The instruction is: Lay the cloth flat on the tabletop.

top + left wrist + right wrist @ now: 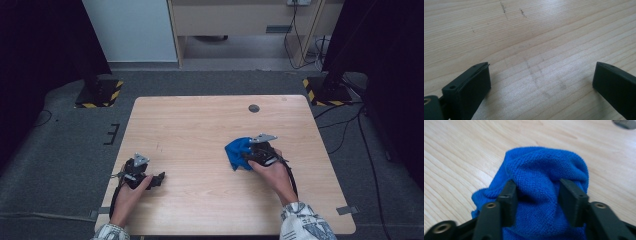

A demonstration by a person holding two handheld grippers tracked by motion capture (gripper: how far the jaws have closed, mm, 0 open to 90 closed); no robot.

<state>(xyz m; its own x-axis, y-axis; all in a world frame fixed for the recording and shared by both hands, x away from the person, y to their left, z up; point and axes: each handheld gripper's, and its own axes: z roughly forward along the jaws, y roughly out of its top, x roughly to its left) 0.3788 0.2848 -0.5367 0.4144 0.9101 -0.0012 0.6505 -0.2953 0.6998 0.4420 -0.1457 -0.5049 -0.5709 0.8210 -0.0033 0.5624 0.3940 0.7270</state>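
We have the right gripper point(537, 195) pinching a bunched fold of the crumpled blue microfibre cloth point(238, 151), right of centre in the high view on the pale wooden counter point(200, 125). The left gripper point(541, 82) stands wide open, holding nothing, at lower left. The risk we judge: the shallow bite slips off the soft pile on lifting.

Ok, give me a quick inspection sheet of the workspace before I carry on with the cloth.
Surface: wooden table, faint scuff marks, a round grommet near the far edge.
Job's things: blue cloth bunched up, right of centre.
Clutter: nothing seen.
Grippers: right gripper pressing both jaws into the cloth; left gripper open over bare wood.
Cables: one trails from each gripper; more on the floor at the right.
Surroundings: grey carpet, two stand bases with hazard stripes, a desk behind.
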